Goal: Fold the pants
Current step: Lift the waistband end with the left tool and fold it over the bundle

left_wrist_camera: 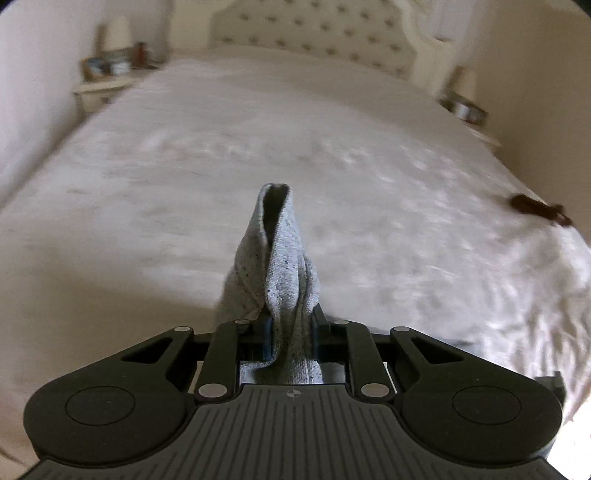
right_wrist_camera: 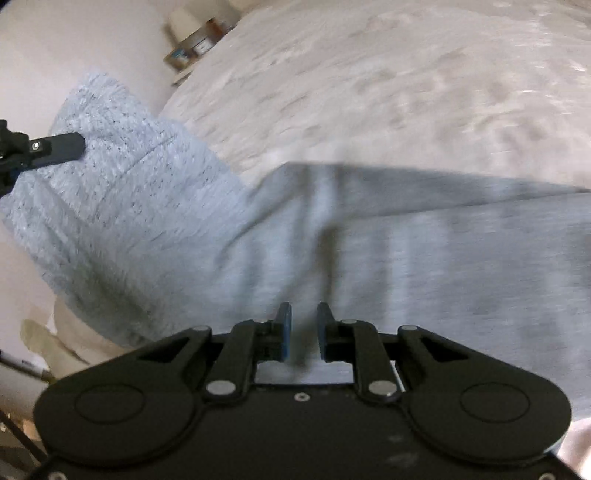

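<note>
The grey pants [right_wrist_camera: 406,258] lie spread across the white bed [right_wrist_camera: 369,74], with their left part lifted off the cover. My left gripper [left_wrist_camera: 291,317] is shut on a fold of the pants [left_wrist_camera: 280,251], which stands up between its fingers and hides most of them. In the right wrist view, one dark finger [right_wrist_camera: 59,147] of that left gripper pinches the raised cloth at the far left. My right gripper [right_wrist_camera: 303,308] hovers low over the flat part of the pants. Its blue pads stand a narrow gap apart, with only cloth showing below them.
A tufted headboard [left_wrist_camera: 314,33] closes the far end of the bed [left_wrist_camera: 295,129]. A nightstand with a lamp [left_wrist_camera: 107,74] stands at the left, and another with a metal dish [left_wrist_camera: 465,107] at the right. A small dark brown item [left_wrist_camera: 535,208] lies at the bed's right edge.
</note>
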